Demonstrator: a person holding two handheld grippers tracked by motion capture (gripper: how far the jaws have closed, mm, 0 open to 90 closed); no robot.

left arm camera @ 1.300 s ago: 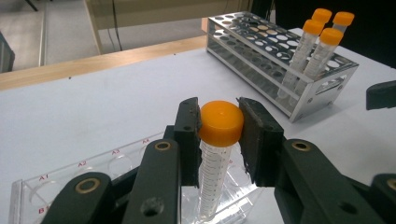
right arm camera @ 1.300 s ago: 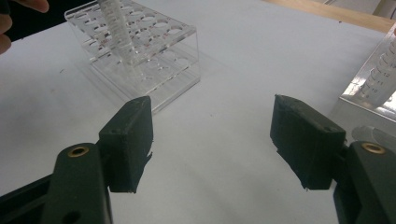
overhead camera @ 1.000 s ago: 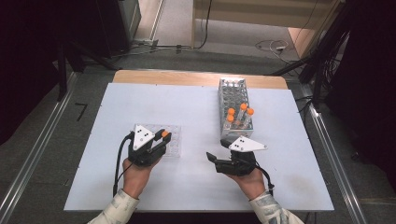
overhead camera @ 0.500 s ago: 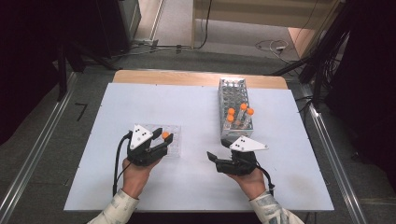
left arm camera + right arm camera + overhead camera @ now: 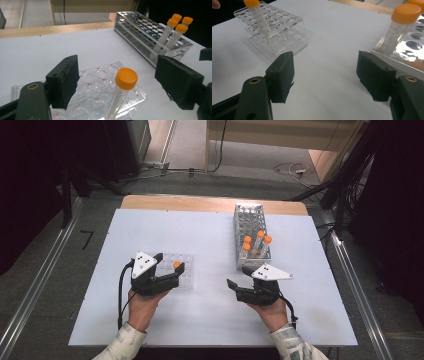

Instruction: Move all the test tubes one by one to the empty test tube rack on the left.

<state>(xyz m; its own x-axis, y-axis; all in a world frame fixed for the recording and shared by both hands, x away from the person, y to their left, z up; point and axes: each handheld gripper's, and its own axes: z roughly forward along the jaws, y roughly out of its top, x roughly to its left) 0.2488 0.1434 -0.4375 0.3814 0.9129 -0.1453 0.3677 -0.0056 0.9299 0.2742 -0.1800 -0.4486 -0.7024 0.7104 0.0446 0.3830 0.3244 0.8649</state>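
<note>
**Orange-capped tube standing in the clear well rack, left gripper released**

The orange-capped tube (image 5: 121, 93) stands slightly tilted in a well of the clear plastic rack (image 5: 100, 100), near that rack's right edge as seen from the high view, where its cap (image 5: 176, 265) shows just ahead of the left gripper (image 5: 167, 272). In the left gripper view the tube rises between the two black jaws, with open space on either side: the jaws have just been opening, the pads (image 5: 65, 80) stand clear of the tube, and nothing is grasped. The rack carries red well labels and rests on the white table (image 5: 210, 320), to the left of centre.

The right gripper (image 5: 240, 282) is held low over the table in the person's right hand (image 5: 272, 312), its jaws spread wide and empty, with bare table surface between them in the right gripper view. Just beyond it lies the metal tube rack (image 5: 250, 220), set lengthwise away from the person, bearing four further orange-capped tubes (image 5: 255, 242) clustered at its near end. The two racks are well apart.
</note>
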